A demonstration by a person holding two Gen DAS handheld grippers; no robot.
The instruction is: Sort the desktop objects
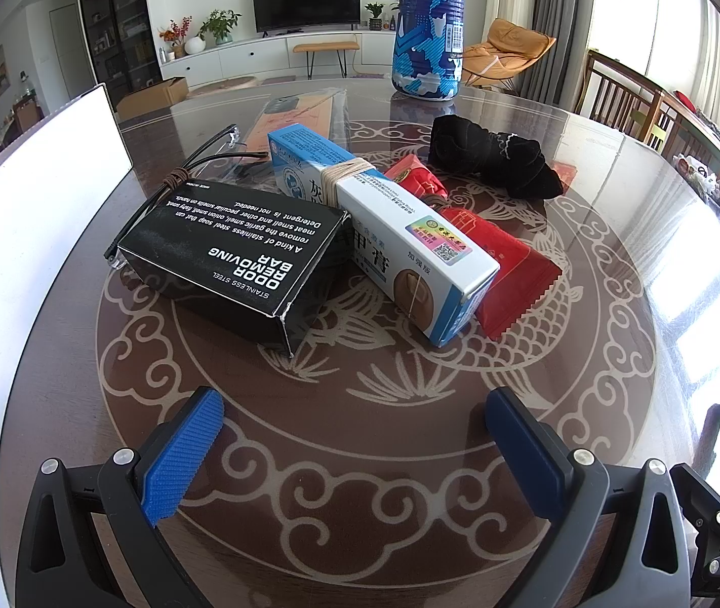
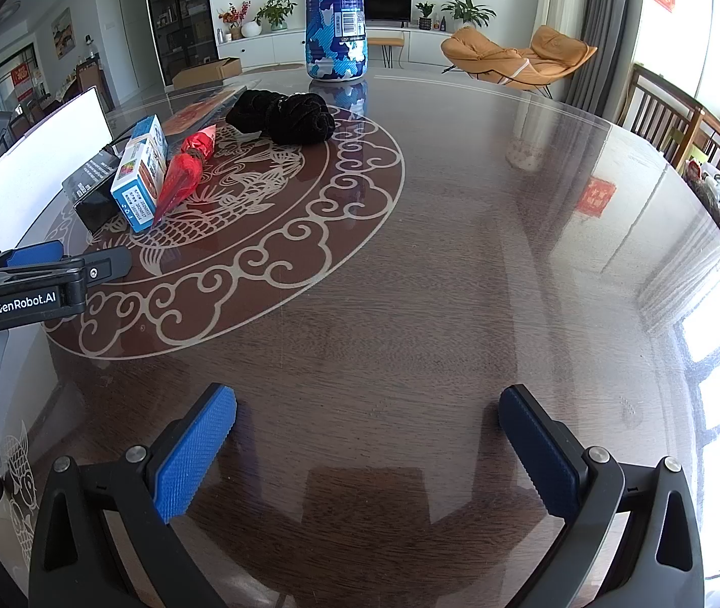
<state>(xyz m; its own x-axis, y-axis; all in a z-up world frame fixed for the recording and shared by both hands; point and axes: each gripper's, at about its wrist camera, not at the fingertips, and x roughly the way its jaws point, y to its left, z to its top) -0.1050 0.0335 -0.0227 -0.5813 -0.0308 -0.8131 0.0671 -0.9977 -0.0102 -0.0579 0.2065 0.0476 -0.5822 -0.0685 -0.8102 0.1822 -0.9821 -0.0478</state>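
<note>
The round glass-topped wooden surface (image 1: 360,456) carries a pale cloud-and-fish inlay and stands in a bright living room with a dark flat television (image 1: 306,1) on a white cabinet, potted plants, an orange lounge chair (image 2: 517,58) and wooden chairs by the windows.

A black cardboard box (image 1: 228,258) reads "STAINLESS STEEL ODOR REMOVING BAR". Touching its right side lies a white-and-blue carton wound with string (image 1: 385,233), printed in Chinese, and right of that a red foil packet (image 1: 502,263). A bundle of black cloth (image 1: 496,157) sits farther back, a tall blue-and-white patterned bottle (image 1: 428,25) at the far edge, and a white board (image 1: 41,192) on the left.

The left tool (image 1: 355,448) hovers near the pile, blue pads spread, holding nothing. The right tool (image 2: 367,453) is likewise spread over bare wood, well apart from the objects.

Only the left view shows clear-lensed spectacles (image 1: 213,157) behind the black box. Only the right view shows "GenRobot.AI" on the left tool's body.
</note>
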